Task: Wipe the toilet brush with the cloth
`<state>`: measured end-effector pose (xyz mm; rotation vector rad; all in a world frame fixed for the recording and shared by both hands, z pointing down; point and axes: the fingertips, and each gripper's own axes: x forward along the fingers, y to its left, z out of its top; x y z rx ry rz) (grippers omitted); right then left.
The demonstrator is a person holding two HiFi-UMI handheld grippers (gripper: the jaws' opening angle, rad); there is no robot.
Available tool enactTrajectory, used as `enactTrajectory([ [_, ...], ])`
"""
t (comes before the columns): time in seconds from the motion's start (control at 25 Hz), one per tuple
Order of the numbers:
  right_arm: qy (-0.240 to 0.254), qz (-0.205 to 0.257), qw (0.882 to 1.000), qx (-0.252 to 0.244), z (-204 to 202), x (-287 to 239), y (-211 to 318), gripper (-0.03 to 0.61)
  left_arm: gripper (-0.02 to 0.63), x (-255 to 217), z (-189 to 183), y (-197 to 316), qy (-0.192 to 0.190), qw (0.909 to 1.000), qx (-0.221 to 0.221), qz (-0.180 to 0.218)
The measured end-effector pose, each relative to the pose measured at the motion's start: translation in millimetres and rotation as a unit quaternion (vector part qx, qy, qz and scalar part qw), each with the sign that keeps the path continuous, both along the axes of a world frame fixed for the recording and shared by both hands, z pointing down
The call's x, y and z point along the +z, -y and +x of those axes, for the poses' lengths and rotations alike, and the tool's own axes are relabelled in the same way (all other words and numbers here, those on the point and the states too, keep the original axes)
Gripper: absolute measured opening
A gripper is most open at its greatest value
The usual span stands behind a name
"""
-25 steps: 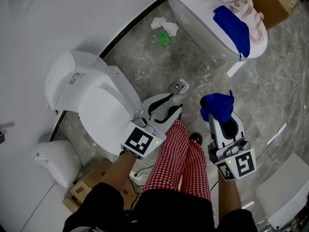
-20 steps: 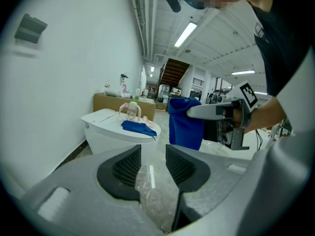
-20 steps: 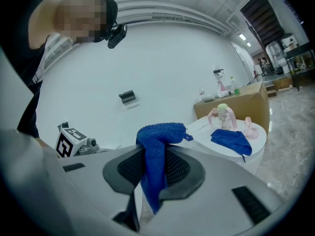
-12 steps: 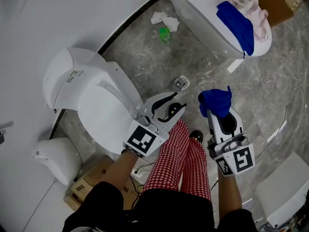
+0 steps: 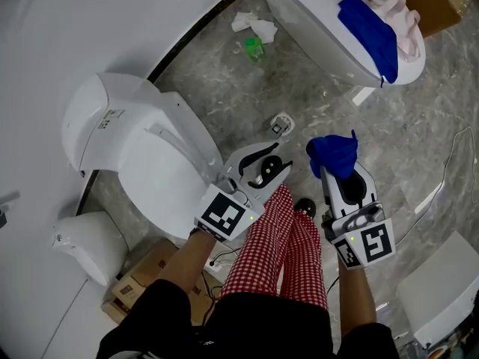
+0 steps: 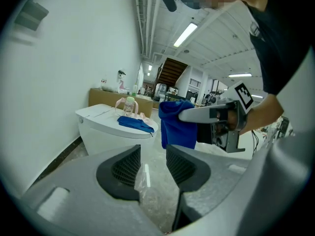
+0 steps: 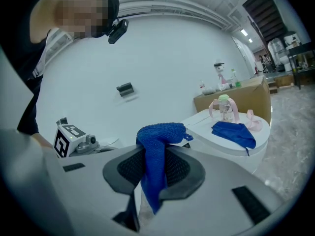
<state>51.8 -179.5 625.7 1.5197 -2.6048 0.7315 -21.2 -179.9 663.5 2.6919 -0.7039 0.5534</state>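
Overhead first: against a second ago the white toilet [image 5: 142, 148] has slid slightly left in the head view and the second toilet [image 5: 314, 21] has crept toward the top right corner, while both tools sit lower over the floor. The left hand-held gripper [image 5: 271, 164] points up and right beside the toilet's rim, released and empty. The right hand-held gripper [image 5: 337, 172] stays clenched on the blue cloth [image 5: 331, 154], which bunches above its tips. Red checked trousers [image 5: 281, 245] show between the two forearms. Grey marbled floor [image 5: 217, 88] carries a crumpled tissue [image 5: 253, 27] and a small green item [image 5: 254, 48]; a white wall runs along the left.

Next, the left gripper view shows the left hand-held gripper [image 6: 153, 154] with its jaws apart and only floor between them. Beyond hangs the blue cloth [image 6: 177, 124], and a second blue cloth [image 6: 135, 124] lies on the far toilet.

Lastly, the right gripper view shows the right hand-held gripper [image 7: 153, 159] pinching the blue cloth [image 7: 160, 132], which drapes down between the pads. A bottle [image 7: 225, 107] stands behind.
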Motion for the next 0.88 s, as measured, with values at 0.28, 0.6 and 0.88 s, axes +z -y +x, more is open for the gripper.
enactTrajectory([
  [0.28, -0.008, -0.015, 1.0, -0.005, -4.2, 22.6, 5.1, 0.077, 0.147, 14.8, -1.3, 7.1, 0.004, 1.0, 0.003, -0.008],
  [0.6, -0.009, -0.026, 1.0, -0.009, -7.6, 37.4, 7.5, 0.077, 0.152, 44.2, -1.1, 3.3, 0.036, 0.9988, 0.03, -0.012],
  [0.88, -0.01, -0.031, 0.999, -0.01, -4.9, 46.4, 9.1, 0.077, 0.163, 71.5, -5.4, 9.6, 0.054, 0.9978, 0.021, -0.032],
])
